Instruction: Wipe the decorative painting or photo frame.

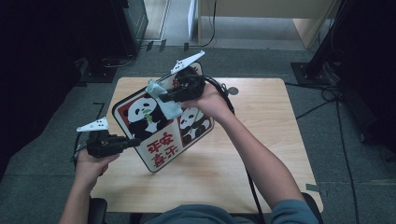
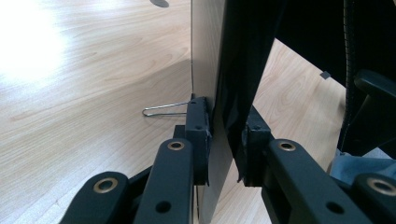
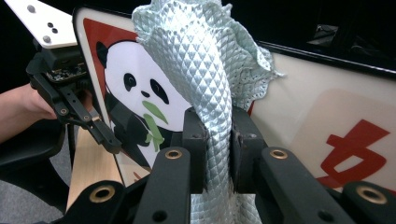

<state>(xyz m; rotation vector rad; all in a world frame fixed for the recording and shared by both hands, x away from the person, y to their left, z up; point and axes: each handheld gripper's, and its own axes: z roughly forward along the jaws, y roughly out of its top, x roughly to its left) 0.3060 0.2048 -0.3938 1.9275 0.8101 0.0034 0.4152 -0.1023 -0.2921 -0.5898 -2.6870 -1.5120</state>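
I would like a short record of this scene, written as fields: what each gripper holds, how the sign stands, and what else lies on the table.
left gripper: shut on the edge of the panda sign
right gripper: shut on a pale green cloth
cloth: bunched, against the sign's printed face
sign: propped up off the wooden table, tilted
also on table: a wire clip beside the sign
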